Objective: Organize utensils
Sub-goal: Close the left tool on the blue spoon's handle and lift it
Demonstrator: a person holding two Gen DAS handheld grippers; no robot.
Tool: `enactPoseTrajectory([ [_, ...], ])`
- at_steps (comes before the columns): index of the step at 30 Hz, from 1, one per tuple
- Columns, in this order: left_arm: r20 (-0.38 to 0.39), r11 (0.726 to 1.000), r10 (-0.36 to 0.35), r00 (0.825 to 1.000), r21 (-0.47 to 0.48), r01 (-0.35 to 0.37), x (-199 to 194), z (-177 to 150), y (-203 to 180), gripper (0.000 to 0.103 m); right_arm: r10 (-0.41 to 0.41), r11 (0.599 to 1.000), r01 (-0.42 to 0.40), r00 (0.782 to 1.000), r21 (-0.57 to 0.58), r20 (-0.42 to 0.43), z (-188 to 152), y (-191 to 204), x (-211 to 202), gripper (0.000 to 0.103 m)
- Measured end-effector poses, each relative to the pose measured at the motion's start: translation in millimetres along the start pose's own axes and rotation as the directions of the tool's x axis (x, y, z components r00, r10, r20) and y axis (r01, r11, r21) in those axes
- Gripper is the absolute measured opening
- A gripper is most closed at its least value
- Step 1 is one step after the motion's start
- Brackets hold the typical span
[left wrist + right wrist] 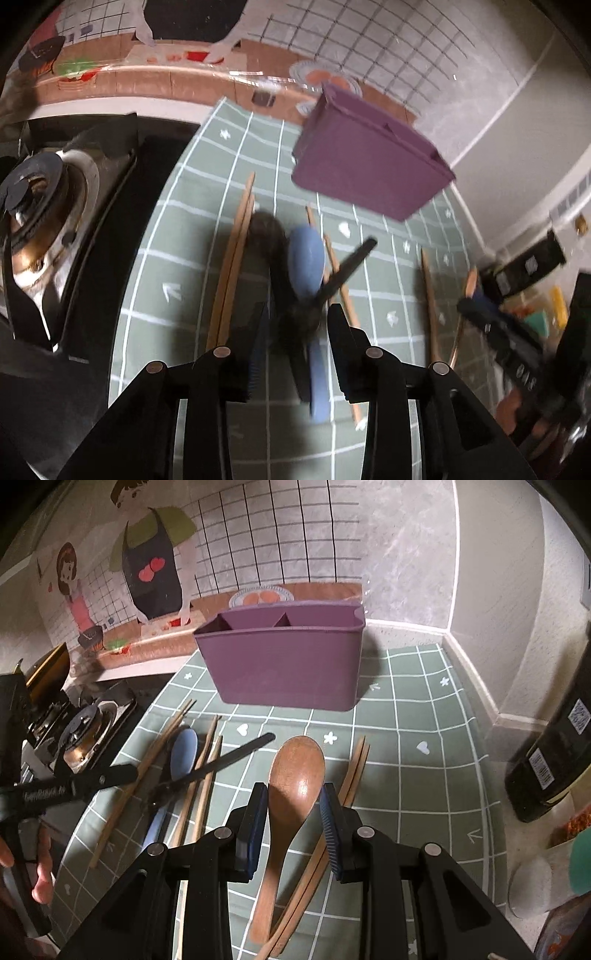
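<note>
Utensils lie scattered on the green checked mat (406, 709) before the upright purple holder (280, 657). Right gripper (295, 812) spread wide, fingers either side of the wooden spoon (295, 771), whether touching unclear. Left gripper (295, 332) open above the blue spoon (306, 264), black utensil (347, 269) and chopsticks (232, 266); view blurred.

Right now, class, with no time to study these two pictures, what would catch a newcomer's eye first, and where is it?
First, the purple utensil holder, upright at the back of the green checked mat. Next, the brown wooden spoon lying between the open fingers of the right tool. To the left, the blue spoon lies among chopsticks beneath the open left tool.
</note>
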State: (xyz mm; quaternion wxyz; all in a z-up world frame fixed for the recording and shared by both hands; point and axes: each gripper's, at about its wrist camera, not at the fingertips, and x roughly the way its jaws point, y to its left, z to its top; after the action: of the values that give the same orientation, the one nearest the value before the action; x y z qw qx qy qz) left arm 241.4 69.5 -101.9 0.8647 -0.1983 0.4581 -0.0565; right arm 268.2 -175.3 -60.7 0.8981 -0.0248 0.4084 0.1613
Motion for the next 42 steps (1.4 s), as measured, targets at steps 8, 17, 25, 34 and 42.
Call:
enactPoseTrajectory([
  [8,-0.017,0.996,-0.009,1.000,-0.083,0.007,5.4,-12.4,2.0,0.034,0.009,1.000,-0.009,1.000,0.008,-0.016,-5.2,-5.4,5.8,0.027],
  [17,0.027,0.992,0.082,0.996,0.093,-0.084,43.2,32.6,-26.9,0.036,0.028,1.000,-0.028,1.000,-0.008,-0.002,-6.6,3.8,1.3,0.027],
  [25,0.035,0.976,0.192,0.981,0.099,-0.194,67.5,37.4,-35.1,0.041,0.030,1.000,-0.030,1.000,-0.004,0.002,-11.5,2.7,-1.2,0.027],
  [34,0.031,0.966,0.188,0.982,0.176,-0.191,74.1,34.5,-47.0,0.042,0.028,1.000,-0.028,1.000,-0.005,-0.010,-13.0,-0.4,3.6,0.027],
  [42,0.059,0.981,0.134,0.989,0.136,-0.141,53.8,30.5,-34.2,0.035,0.018,0.999,-0.017,1.000,-0.027,0.011,-9.5,0.7,2.2,0.027],
])
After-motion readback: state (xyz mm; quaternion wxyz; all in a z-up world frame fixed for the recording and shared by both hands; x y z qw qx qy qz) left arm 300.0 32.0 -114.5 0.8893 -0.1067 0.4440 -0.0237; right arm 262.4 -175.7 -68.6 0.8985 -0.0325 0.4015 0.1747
